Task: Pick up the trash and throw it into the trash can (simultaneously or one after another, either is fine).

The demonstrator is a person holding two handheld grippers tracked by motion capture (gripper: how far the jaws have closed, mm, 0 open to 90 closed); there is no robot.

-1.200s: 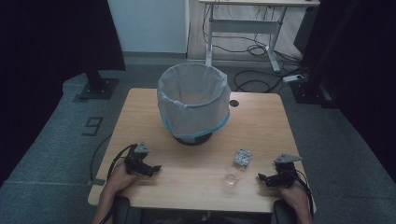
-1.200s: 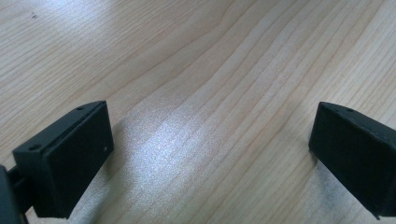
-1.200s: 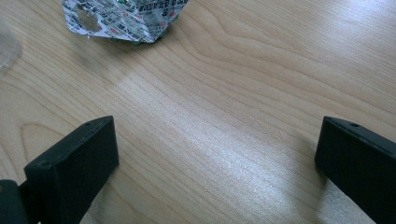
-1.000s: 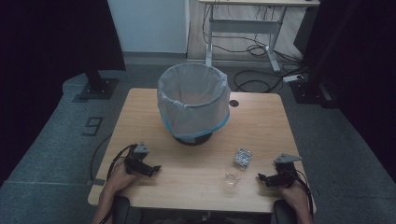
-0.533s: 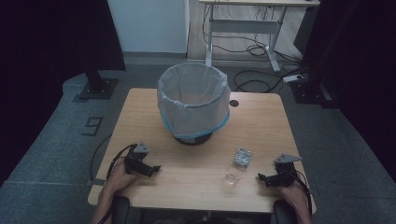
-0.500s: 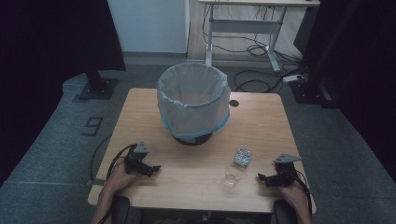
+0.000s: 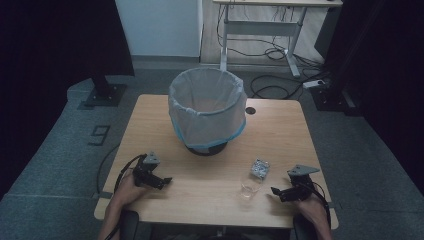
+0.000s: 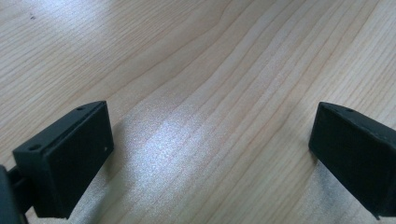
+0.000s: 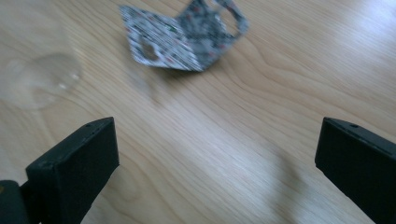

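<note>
A bin [image 7: 207,112] lined with a white bag stands at the middle of the wooden table [image 7: 280,125]. A crumpled patterned wrapper [image 7: 260,168] [image 9: 184,35] and a small clear plastic cup [image 7: 247,188] [image 9: 39,79] lie on the table's front right. My right gripper [image 7: 278,193] [image 9: 217,163] rests on the table near the front right corner, open, with the wrapper ahead of its jaws and the cup to their left. My left gripper [image 7: 165,181] [image 8: 210,154] rests at the front left, open over bare wood.
A desk frame [image 7: 260,30] with cables stands on the floor beyond the table. A black stand base [image 7: 102,92] sits on the floor at the back left. Dark curtains hang on both sides.
</note>
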